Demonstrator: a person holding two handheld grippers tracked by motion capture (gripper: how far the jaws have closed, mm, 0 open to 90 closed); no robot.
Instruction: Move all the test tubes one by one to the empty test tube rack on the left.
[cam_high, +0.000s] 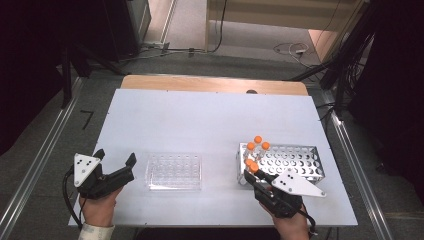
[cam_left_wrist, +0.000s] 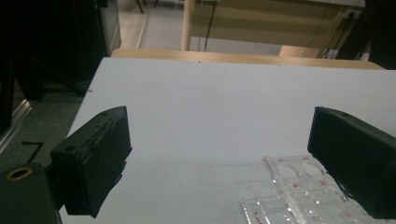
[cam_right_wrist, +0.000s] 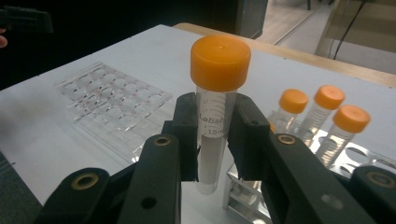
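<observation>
The right gripper (cam_right_wrist: 212, 135) pinches an orange-capped tube (cam_right_wrist: 215, 112) upright, just above the metal rack (cam_high: 305, 162). The left gripper (cam_high: 116, 160), jaws spread, waits beside the clear rack (cam_high: 173, 171). I think the smooth tube may slip if squeezed loosely.

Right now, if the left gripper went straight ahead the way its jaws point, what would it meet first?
Probably nothing: the left gripper, jaws open, points up the bare white table. The clear rack lies off toward its right-hand jaw, though depth is hard to judge.
</observation>
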